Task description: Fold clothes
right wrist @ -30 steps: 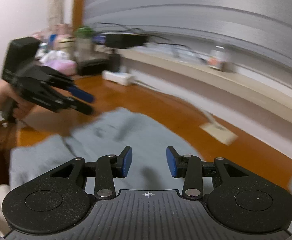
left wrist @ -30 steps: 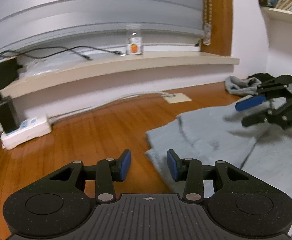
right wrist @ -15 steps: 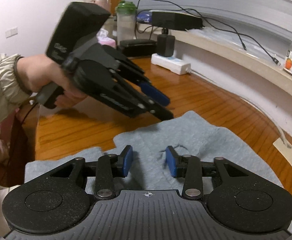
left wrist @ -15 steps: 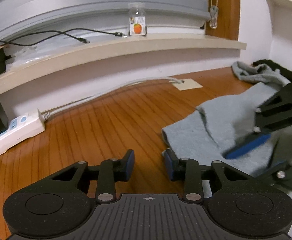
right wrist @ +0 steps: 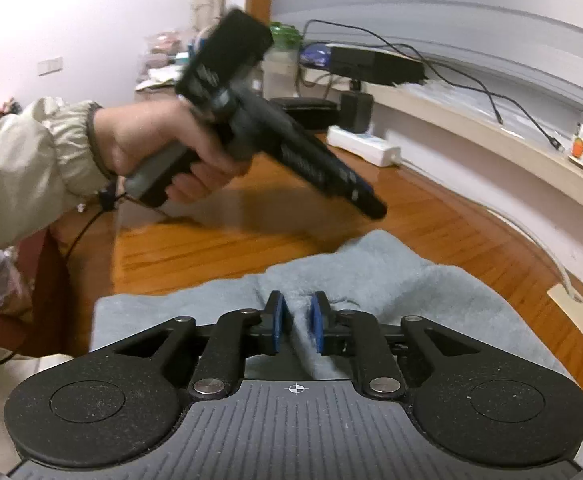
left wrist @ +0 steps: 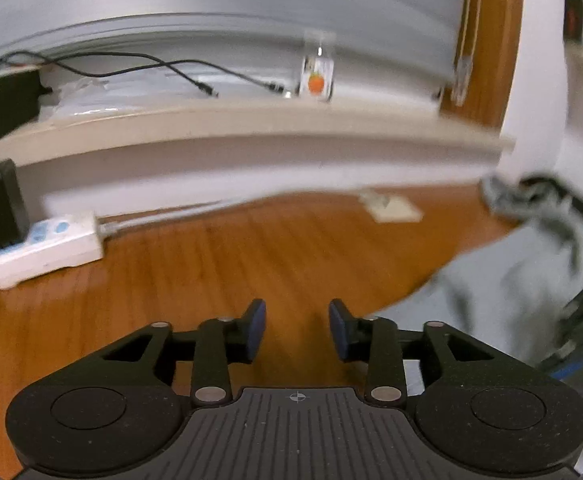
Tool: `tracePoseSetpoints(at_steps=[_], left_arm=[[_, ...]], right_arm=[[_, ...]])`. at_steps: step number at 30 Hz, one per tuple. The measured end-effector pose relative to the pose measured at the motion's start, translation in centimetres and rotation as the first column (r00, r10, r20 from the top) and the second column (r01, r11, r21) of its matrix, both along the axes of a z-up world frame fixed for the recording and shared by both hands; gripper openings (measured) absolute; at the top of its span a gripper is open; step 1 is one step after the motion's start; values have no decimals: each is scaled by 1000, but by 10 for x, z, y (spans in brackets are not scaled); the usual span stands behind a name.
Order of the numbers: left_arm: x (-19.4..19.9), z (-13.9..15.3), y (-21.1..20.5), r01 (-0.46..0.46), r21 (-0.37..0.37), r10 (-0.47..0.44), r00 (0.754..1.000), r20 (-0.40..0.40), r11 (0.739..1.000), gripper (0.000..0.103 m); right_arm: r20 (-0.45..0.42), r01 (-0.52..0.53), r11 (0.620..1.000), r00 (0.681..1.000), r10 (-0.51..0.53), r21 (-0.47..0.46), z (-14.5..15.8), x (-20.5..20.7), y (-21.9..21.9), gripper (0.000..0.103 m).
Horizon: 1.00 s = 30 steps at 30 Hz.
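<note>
**Right tongs pinching a fold of grey garment, left tongs open over bare wood**

We saw a pale grey fleecy garment (right wrist: 391, 280) lying spread on a wooden worktop (right wrist: 431, 216). In the right wrist view, our right tongs (right wrist: 296, 322) had narrowed around a raised ridge of the cloth, the blue pads (right wrist: 276, 322) pressing it from both sides with only a slim gap between them, filled with fabric.

In the same view, our left tongs (right wrist: 365, 198) hung in the air above the worktop, beyond the garment's far edge, gripped by a hand (right wrist: 159, 148) coming out of a cream sleeve (right wrist: 23, 168). They were blurred there, so we could not read their gap from that side.

The left wrist view settled it: the left tongs (left wrist: 296, 330) stood wide apart with nothing between them, over bare wood. The garment (left wrist: 503, 292) lay off to the right in that view, blurred.

Along the wall ran a pale ledge (left wrist: 251, 128) carrying a small clear bottle (left wrist: 317, 76) with an orange label and a black cable (left wrist: 131, 64). A white power strip (left wrist: 43, 250) sat on the worktop below it.
</note>
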<state>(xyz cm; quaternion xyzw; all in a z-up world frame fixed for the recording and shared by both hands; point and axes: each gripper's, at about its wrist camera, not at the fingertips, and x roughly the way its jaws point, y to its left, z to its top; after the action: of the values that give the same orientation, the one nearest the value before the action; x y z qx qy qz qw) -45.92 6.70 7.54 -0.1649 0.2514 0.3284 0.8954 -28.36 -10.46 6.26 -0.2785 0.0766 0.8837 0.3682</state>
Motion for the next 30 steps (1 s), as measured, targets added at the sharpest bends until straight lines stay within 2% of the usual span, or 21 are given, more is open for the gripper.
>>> tracePoseSetpoints(at_steps=[4, 6, 8, 9, 11, 12, 13, 15, 18, 21, 23, 26, 27, 28, 29, 30], left_arm=[[20, 0, -2, 41, -25, -41, 999, -14, 999, 58], [30, 0, -3, 61, -37, -62, 998, -20, 997, 58], [38, -5, -3, 73, -45, -75, 996, -42, 996, 52], [41, -8, -4, 79, -48, -81, 996, -47, 996, 46], [41, -10, -5, 94, -57, -97, 995, -37, 994, 29], [40, -11, -6, 101, -61, -103, 994, -34, 993, 7], [40, -11, -7, 104, -57, -106, 994, -36, 993, 4], [37, -10, -13, 100, -27, -101, 994, -49, 995, 3], [27, -2, -18, 40, 30, -39, 999, -35, 999, 3], [12, 4, -18, -4, 37, 4, 1000, -12, 999, 3], [14, 0, -18, 1, 27, 0, 999, -44, 1000, 3], [22, -9, -17, 2, 18, 0, 995, -102, 1000, 8], [24, -9, -17, -11, 24, 14, 995, -104, 1000, 14], [26, -6, -16, -32, 35, 35, 995, -96, 999, 30], [28, -2, -17, -51, 54, 55, 995, -87, 997, 40], [31, 2, -19, -60, 79, 66, 995, -80, 995, 56]], right_arm=[[8, 18, 1000, 1000, -18, 18, -4, -3, 1, 20], [19, 19, 999, 1000, -20, 30, -6, -7, 0, 22], [18, 21, 999, 1000, -22, 36, -9, -8, 0, 22], [17, 22, 999, 1000, -23, 39, -10, -9, 0, 23], [4, 26, 999, 1000, -26, 26, -8, -6, 2, 24], [-1, 30, 999, 1000, -30, 19, -8, -5, 3, 26], [-6, 33, 999, 999, -33, 12, -8, -4, 4, 28], [-14, 38, 999, 999, -38, 2, -7, -2, 6, 29], [-8, 41, 999, 999, -40, 12, -7, -3, 6, 29], [-1, 42, 999, 999, -42, 22, -8, -4, 5, 29], [4, 42, 999, 999, -42, 27, -8, -4, 5, 30], [-8, 52, 998, 999, -52, 21, -8, -1, 8, 40], [-13, 57, 998, 998, -57, 19, -8, 0, 8, 43], [-24, 57, 998, 998, -56, 19, -7, 3, 8, 46], [-34, 60, 998, 998, -59, 28, -4, 8, 5, 47], [-43, 64, 997, 997, -62, 38, -1, 13, 2, 51]])
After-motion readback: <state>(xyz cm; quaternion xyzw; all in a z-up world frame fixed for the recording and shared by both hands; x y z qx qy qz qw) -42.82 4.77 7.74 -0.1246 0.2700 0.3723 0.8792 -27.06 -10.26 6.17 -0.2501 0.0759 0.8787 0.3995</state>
